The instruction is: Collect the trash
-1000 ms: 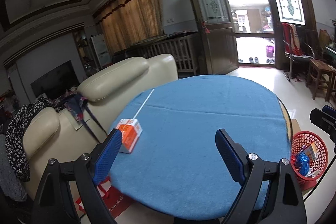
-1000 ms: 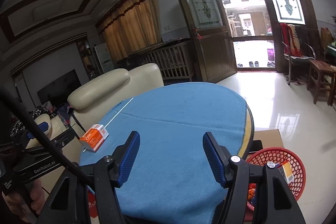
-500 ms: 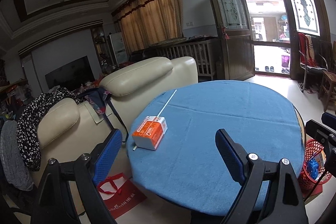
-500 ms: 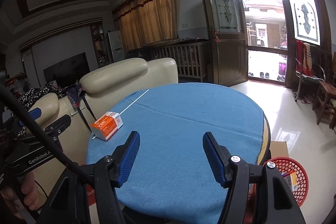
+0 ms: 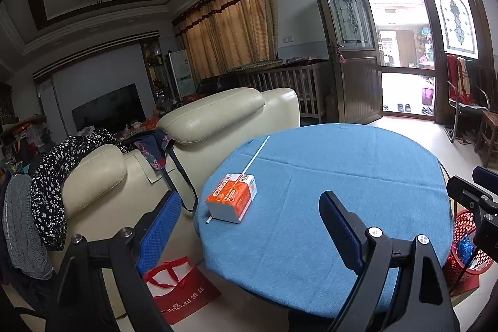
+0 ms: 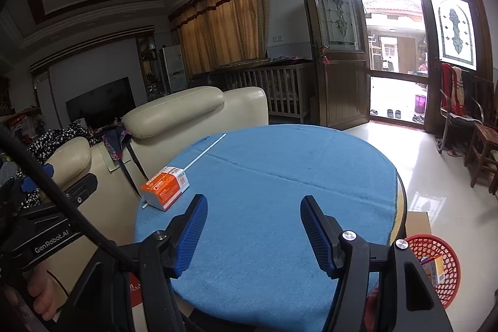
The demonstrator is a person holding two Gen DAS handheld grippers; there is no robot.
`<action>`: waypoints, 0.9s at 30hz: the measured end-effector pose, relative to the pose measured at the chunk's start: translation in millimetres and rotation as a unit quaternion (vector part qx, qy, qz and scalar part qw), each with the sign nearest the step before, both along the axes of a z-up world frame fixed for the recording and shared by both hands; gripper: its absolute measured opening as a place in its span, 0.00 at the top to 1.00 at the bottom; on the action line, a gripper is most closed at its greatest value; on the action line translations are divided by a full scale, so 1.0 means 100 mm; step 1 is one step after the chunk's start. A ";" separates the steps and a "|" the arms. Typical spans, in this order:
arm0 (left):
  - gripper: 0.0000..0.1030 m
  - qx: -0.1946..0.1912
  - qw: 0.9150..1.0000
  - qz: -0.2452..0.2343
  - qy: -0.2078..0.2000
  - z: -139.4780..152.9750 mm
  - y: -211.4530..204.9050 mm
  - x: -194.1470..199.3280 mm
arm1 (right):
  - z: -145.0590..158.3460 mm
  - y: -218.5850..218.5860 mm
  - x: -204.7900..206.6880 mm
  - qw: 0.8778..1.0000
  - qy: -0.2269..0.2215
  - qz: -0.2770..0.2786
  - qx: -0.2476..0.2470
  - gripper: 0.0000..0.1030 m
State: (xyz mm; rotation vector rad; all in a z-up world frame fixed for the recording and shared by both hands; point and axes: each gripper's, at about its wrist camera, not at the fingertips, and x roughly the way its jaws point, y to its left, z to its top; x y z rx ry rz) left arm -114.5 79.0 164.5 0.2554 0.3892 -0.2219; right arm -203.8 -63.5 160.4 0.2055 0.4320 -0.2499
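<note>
Carton (image 5: 232, 197) lay on its side near the bench's (image 5: 342, 192) left edge, on the blue cloth, w/ a thin white stick (image 5: 256, 153) running from under it toward the far rim. Vs a sec earlier it sat more central in both views, so both claws had swung toward it. Left claw (image 5: 249, 226) spread wide, empty, carton just ahead of it; right claw (image 6: 252, 231) partly spread, empty. Red basket (image 6: 435, 266) on floor at right already held some trash. Likely next: left pick of carton.

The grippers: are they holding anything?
Nothing. The left gripper and right gripper are open and empty; the orange box lies untouched on the table.
</note>
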 end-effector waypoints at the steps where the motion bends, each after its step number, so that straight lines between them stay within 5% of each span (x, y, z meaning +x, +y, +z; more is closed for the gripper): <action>1: 0.12 -0.001 1.000 0.000 0.000 0.00 0.01 0.00 | -0.01 0.02 0.00 1.000 0.000 0.000 -0.001 0.36; 27: 0.12 -0.002 1.000 0.001 0.001 -0.06 0.05 0.00 | -0.02 0.04 -0.01 1.000 0.002 -0.005 0.002 0.36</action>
